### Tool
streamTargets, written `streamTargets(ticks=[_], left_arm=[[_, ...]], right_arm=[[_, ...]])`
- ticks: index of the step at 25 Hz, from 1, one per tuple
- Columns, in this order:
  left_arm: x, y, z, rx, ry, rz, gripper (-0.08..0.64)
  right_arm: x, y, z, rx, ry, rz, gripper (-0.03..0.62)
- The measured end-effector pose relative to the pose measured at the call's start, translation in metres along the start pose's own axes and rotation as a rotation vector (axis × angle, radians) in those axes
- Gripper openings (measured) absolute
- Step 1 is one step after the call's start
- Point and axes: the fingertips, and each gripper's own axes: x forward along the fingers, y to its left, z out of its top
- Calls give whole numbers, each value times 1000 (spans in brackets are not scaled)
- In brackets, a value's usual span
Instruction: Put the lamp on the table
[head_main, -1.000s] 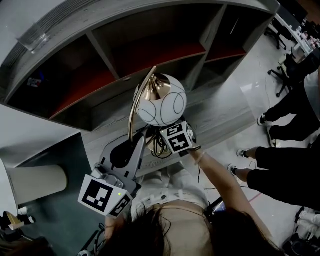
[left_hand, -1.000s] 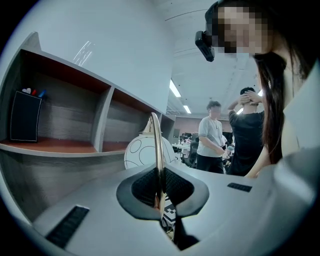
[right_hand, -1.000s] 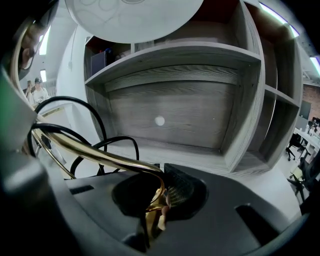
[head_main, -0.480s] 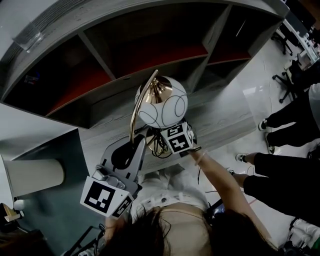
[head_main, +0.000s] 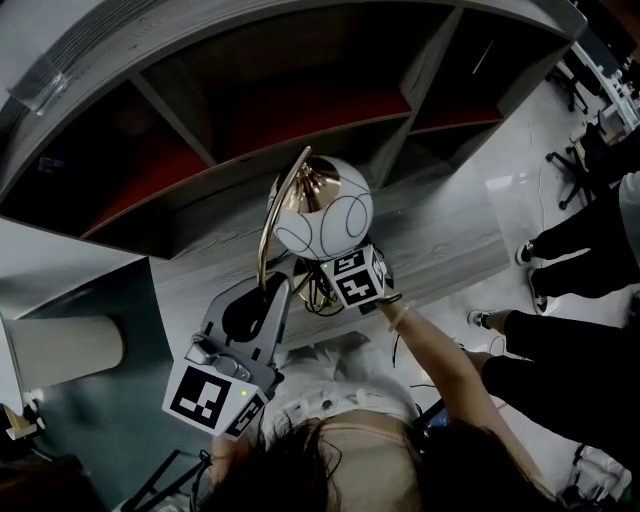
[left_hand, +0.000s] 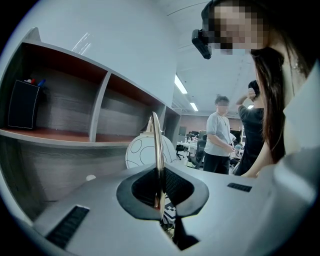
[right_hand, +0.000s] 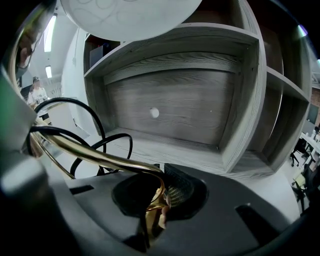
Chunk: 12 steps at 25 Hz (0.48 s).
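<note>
The left gripper (left_hand: 160, 194) is clamped tight on the upright gold arc (left_hand: 157, 145) of the lamp (head_main: 322, 215). The right gripper (right_hand: 159, 201) is pinched on a curved gold bar (right_hand: 100, 159) lower on the frame, just beside the black cord (right_hand: 82, 131). The lamp hangs between them, white globe (left_hand: 142, 152) uppermost, in front of the grey shelf unit (head_main: 200, 120) and over its wood ledge (head_main: 440, 240). I can't tell whether it touches the ledge. People (head_main: 570, 250) stand off to the right.

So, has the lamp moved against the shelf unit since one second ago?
Yes, slightly. In the head view the lamp has drawn back from the shelf unit, toward the person; its gold tip overlaps the opening less.
</note>
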Motion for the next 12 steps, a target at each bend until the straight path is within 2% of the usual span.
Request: streamTargets(ticks=[12], left_arm=[[7, 3, -9, -12, 12, 13, 17]], right_arm=[[8, -6, -8, -14, 17, 7, 40]])
